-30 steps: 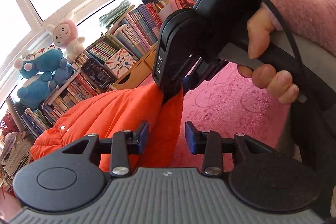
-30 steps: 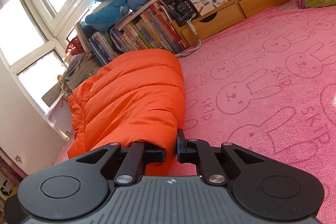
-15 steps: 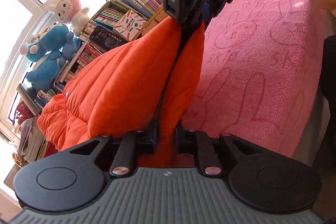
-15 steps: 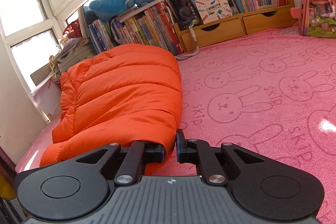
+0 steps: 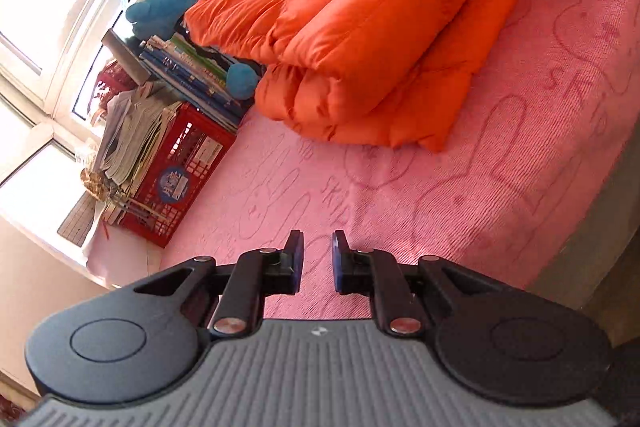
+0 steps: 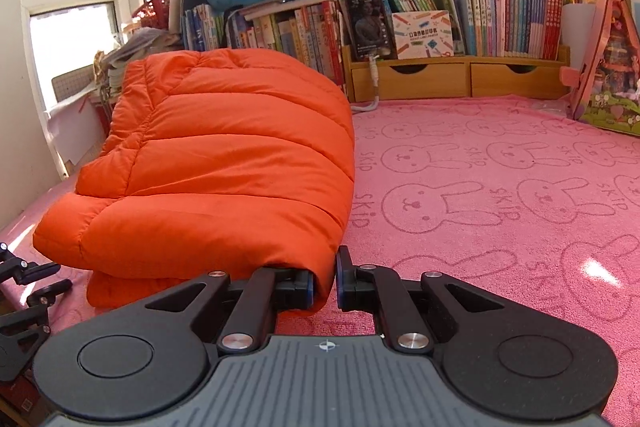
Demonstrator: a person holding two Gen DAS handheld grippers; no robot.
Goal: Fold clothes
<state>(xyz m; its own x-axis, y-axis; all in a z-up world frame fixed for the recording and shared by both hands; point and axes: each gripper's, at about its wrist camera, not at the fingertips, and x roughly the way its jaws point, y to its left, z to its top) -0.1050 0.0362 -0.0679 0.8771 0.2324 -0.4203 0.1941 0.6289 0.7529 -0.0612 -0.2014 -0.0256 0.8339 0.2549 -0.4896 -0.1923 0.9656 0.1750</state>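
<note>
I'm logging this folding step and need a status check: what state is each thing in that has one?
Orange jacket: folded into a thick bundle, lying on the pink cover.
Left claw: shut, holding nothing, clear of the jacket.
Right claw: shut on the jacket's near corner.
Wooden drawers: both closed.
Phone: screen lit, propped upright against the books.

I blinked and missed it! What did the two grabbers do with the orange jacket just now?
The left gripper came in open, pinched the orange jacket at its edge, then came off it and drew back over the pink blanket. Its jaws are nearly together with nothing between them. The right gripper stayed clamped on the jacket's near corner, and the jacket lies folded.
</note>
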